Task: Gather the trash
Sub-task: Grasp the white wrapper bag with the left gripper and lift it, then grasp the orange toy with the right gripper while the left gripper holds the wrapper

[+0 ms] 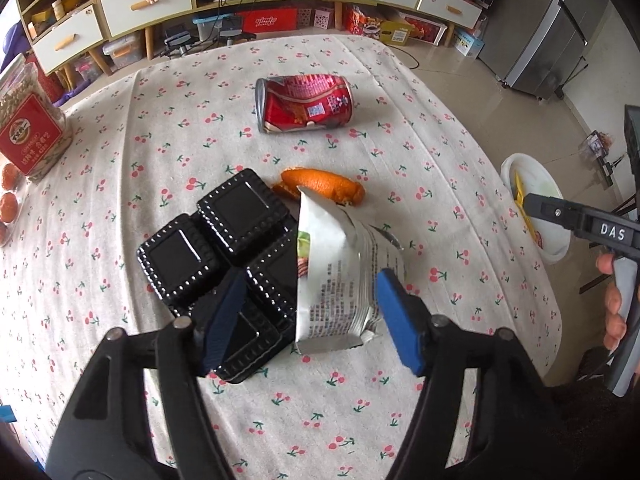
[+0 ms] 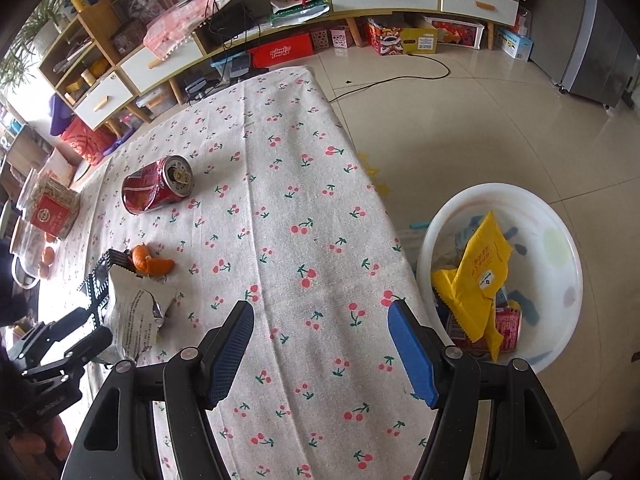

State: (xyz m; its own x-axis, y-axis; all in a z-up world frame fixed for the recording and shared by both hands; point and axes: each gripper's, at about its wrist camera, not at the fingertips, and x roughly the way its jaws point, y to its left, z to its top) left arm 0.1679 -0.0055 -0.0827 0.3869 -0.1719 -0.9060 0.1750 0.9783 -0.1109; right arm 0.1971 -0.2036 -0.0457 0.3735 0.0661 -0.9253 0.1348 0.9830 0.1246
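My left gripper (image 1: 312,300) is open, its blue pads either side of a crumpled white snack wrapper (image 1: 340,276) that leans on a black plastic tray (image 1: 224,256). An orange peel (image 1: 324,186) lies just beyond, and a dented red can (image 1: 304,104) lies on its side further back. My right gripper (image 2: 322,328) is open and empty above the table's right edge. The wrapper (image 2: 136,312), peel (image 2: 150,264) and can (image 2: 158,188) show at its left. A white bin (image 2: 500,276) on the floor holds yellow packets and other trash.
The table wears a cherry-print cloth (image 1: 400,80). A jar with a red label (image 1: 32,132) and some oranges (image 1: 8,204) stand at the left edge. The bin (image 1: 536,204) sits past the table's right edge. Shelves and drawers line the far wall.
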